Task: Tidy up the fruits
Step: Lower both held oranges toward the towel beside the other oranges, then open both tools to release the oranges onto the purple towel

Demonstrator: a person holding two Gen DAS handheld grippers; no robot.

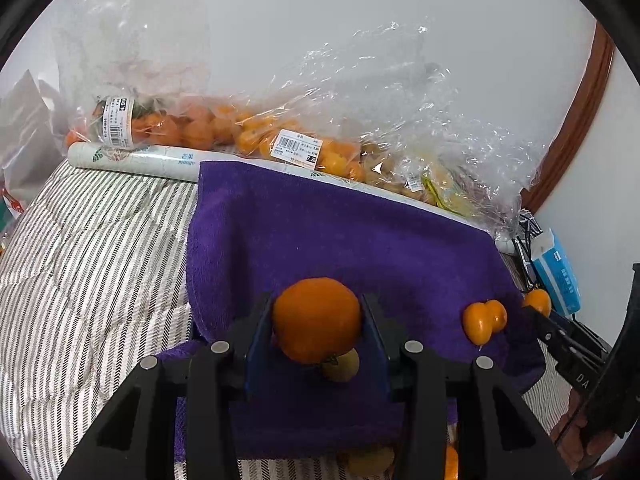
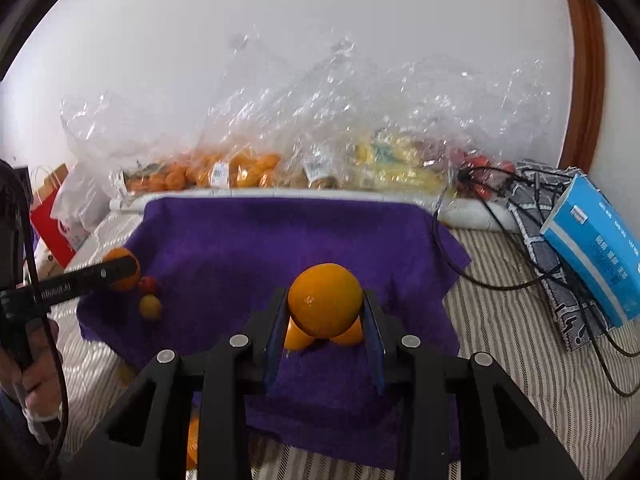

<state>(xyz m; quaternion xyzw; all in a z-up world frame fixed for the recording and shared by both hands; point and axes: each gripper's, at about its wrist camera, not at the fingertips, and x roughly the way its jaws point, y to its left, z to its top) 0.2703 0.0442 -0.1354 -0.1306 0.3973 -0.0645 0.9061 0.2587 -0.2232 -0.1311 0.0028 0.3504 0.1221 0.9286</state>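
A mandarin (image 1: 316,318) sits clamped in the left gripper (image 1: 318,320) at six o'clock above the purple towel (image 1: 320,232); the right gripper (image 2: 325,312) pinches a kumquat (image 2: 325,306) over two more kumquats (image 2: 296,338). Bagged fruit (image 1: 224,128) lines twelve o'clock.

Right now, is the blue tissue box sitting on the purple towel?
No. The blue tissue box lies off to the side on a grey patterned cloth, beyond the purple towel's edge.

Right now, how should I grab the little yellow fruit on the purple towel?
Probably pinch the yellow fruit across its round middle from above, squeezing its left and right sides: it is a small ball, and the red fruit sits close behind it.
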